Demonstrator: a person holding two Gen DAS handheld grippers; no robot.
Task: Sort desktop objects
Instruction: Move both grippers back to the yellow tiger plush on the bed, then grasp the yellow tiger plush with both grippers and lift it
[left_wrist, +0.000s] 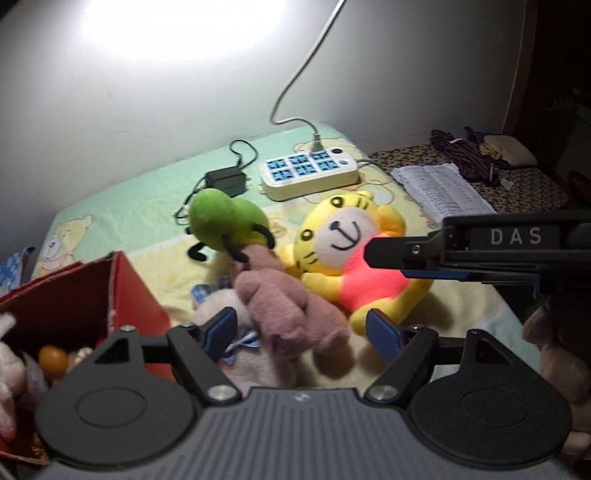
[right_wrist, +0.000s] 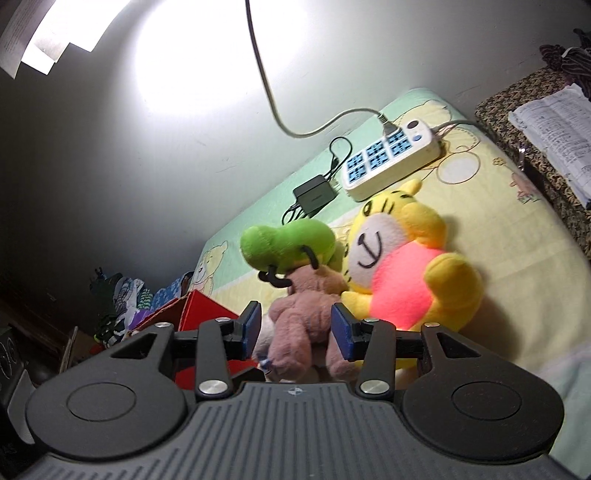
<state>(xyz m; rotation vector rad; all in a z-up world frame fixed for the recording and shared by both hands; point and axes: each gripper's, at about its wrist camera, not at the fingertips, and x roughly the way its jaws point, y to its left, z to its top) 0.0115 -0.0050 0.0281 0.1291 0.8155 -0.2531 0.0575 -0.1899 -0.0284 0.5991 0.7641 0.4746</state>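
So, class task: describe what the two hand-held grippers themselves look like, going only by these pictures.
Both match: the left hand-held gripper and right hand-held gripper have black linkage arms with silver screws, blue pads on the fingertips, two round black discs and a ribbed grey body. The right one's side reads DAS in pale letters. No cables show.

the brown plush (left_wrist: 284, 306) covers the lower part of the green plush (left_wrist: 225, 221) and most of a pale toy (left_wrist: 218, 314) beneath it. the red box (left_wrist: 122, 295) runs off the left edge in the left wrist view, and its contents sit in shadow; an orange ball (left_wrist: 53, 360) shows only in part. the right tongs (left_wrist: 384, 253) hide part of the tiger plush (left_wrist: 343, 236). print on the papers (left_wrist: 439, 192) is too small to read.
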